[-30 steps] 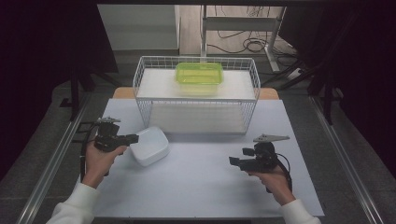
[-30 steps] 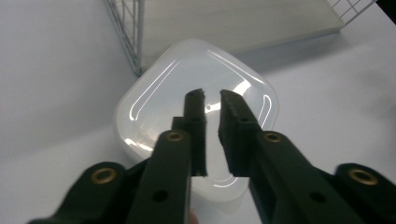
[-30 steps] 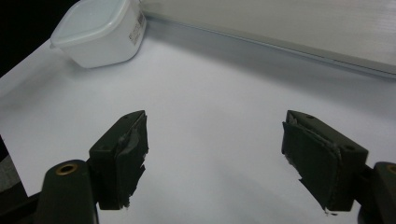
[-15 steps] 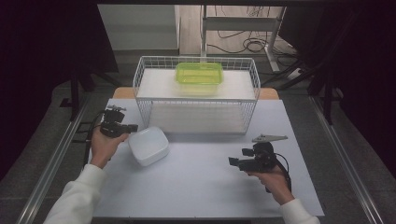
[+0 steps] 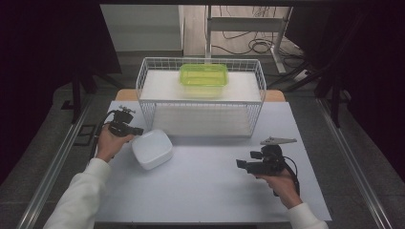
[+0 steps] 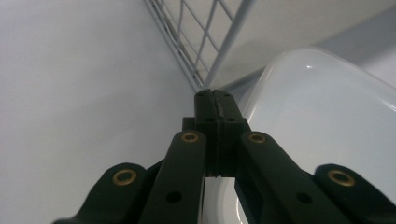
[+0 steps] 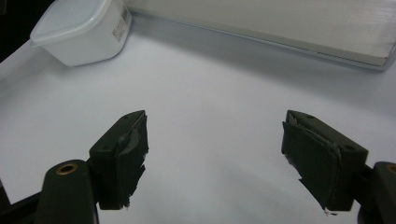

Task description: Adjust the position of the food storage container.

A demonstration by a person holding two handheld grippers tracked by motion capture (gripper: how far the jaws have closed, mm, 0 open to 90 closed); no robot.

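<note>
Standing at the near side, I see the left tool pressed up against the white tub, its jaws closed flat together with nothing between them, their tip at the tub's left rim where the rack's corner post comes down. That tub, a lidded white plastic box, sits on the tabletop just in front of the rack, off the rack's near-left corner; what it holds I cannot tell, since the lid is opaque. From the left tool's own camera the tub lies just right of the closed jaws, and the wire mesh rises right behind them. By my reading the work in hand is nudging or lining up the tub before a proper grasp, not yet lifting it. The next move would call for opening those jaws and setting them over the tub's edge or lid lip, with care not to snag the wire. The right tool rests well away from the rack's near-right side, jaws spread wide and empty, pointed across the bare sheet toward the tub. On top of the rack, toward the back, a green tub sits lidded and see-through; it looks empty, though I would not swear to it.
</note>
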